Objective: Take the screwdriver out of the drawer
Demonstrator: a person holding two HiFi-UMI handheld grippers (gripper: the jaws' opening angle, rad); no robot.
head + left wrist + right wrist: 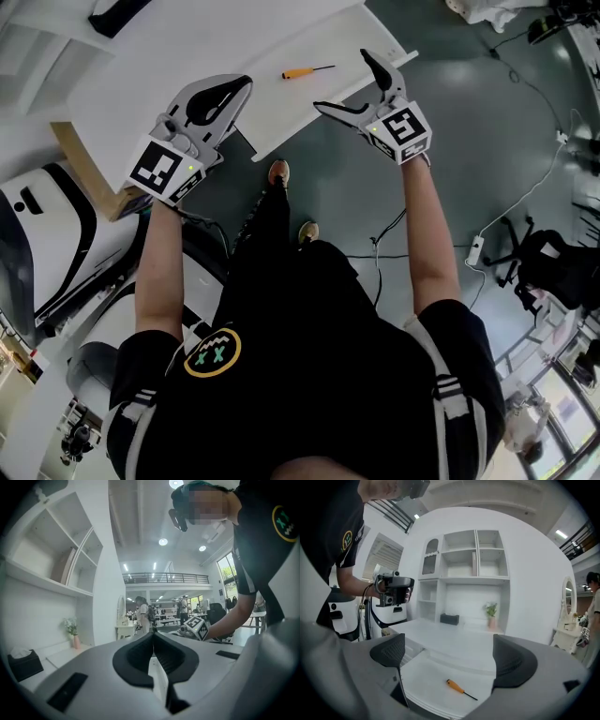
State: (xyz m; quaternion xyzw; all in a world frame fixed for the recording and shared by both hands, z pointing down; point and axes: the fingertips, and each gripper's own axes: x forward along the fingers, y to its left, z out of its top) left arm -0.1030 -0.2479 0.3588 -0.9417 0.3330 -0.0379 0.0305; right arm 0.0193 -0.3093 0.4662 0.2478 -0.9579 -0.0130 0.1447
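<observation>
An orange-handled screwdriver point(307, 71) point(457, 686) lies flat on the white floor of the pulled-out drawer point(281, 117) point(426, 677), under the white desk top point(187, 56). My right gripper point(342, 80) point(451, 656) is open at the drawer's front right corner, with the screwdriver a little ahead between its two dark pads and nothing held. My left gripper point(242, 86) point(152, 637) is shut and empty, held by the drawer's left front, pointing across the room. The left gripper view does not show the screwdriver.
On the desk's back stand a black tissue box point(449, 618) and a small plant in a pink vase point(491, 611), below white wall shelves point(464, 559). A white machine point(47, 225) stands left of the desk. Cables point(525, 197) and an office chair point(548, 267) are on the floor at the right.
</observation>
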